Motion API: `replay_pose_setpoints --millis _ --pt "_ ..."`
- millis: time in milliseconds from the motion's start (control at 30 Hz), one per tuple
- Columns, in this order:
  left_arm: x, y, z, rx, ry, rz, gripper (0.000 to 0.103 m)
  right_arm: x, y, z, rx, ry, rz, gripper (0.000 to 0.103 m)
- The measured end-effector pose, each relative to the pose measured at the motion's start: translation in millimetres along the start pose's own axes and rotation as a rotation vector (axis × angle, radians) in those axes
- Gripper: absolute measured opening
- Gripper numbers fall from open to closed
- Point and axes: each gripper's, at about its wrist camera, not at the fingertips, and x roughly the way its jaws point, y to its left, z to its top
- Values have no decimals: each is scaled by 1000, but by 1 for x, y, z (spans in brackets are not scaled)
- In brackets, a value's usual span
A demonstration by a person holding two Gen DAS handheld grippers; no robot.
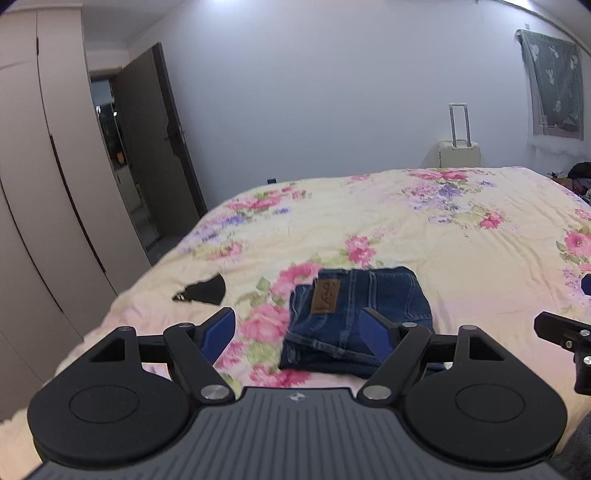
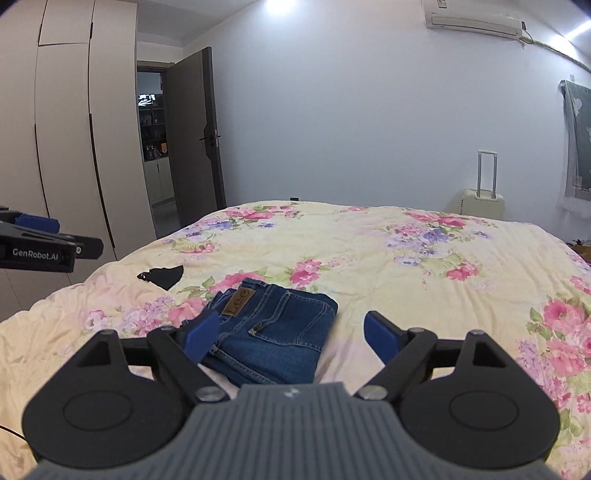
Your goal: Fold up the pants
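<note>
A floral bedspread (image 2: 369, 251) covers the bed, with a small black cloth (image 2: 162, 276) lying on it near the left edge, well apart from everything else. Behind the bed stand pale wardrobes (image 2: 66, 129), an open dark door (image 2: 194, 136), a cream suitcase (image 2: 482, 201) against the wall and a green curtain (image 1: 554, 81) on the right. Nothing lies between either gripper and the jeans (image 2: 275, 332), which rest folded into a compact block on the bedspread, brown waist patch (image 2: 239, 302) upward. The left gripper (image 1: 299, 332) has its jaws spread wide and empty; the jeans sit beyond and below them, toward the right blue finger (image 1: 376, 338), which overlaps them in view without clear contact. The right gripper (image 2: 291, 334) is likewise wide apart and empty, the jeans appearing in front of its left finger (image 2: 203, 338), with bare bedspread before the right one. Only the right wrist view shows the air conditioner (image 2: 476, 18) high on the wall and the left gripper's branded side at its left edge; only the left wrist view shows dark clutter (image 1: 580, 177) past the bed's far right corner and part of the right gripper at its right edge.
</note>
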Motion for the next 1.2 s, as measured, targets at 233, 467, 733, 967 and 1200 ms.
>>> replay_pose_setpoints --millis 233,467,733,967,1200 --pt "12 -17 -44 -32 92 25 90 6 16 -36 -2 74 -15 82" --pt "19 -21 -72 -50 160 17 89 23 26 -66 31 150 -14 82" --pt "15 -22 -70 -56 141 13 90 27 30 -70 22 157 -11 82" --pt "12 -22 -67 -55 134 15 90 24 28 -68 27 146 -7 82" --pt "11 -23 -67 -54 134 12 89 22 27 -68 30 140 -6 82"
